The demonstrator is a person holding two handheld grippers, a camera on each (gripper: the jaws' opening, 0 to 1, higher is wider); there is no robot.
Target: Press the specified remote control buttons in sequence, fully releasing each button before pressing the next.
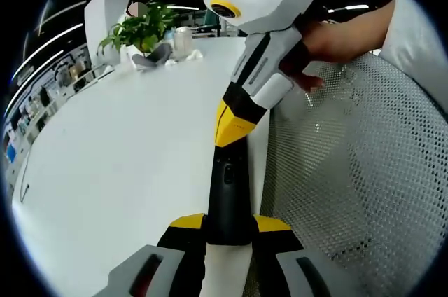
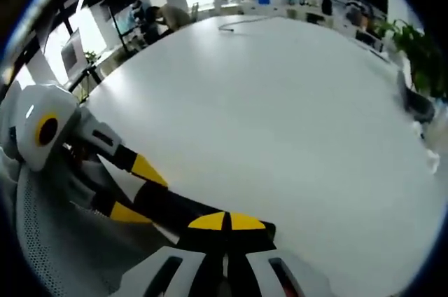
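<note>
Left gripper (image 1: 227, 235) clamping remote (image 1: 227, 199), lengthwise along jaws

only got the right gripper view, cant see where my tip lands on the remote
Observer: In the left gripper view, the right gripper has its yellow tips together and meets the far end of the remote.
Operator: left one holding it ok
Observer: Yes, the left gripper has a yellow jaw on each side of the remote's near end.
Operator: whats behind my gripper
Observer: A hand grips its body, above a mesh chair.
</note>
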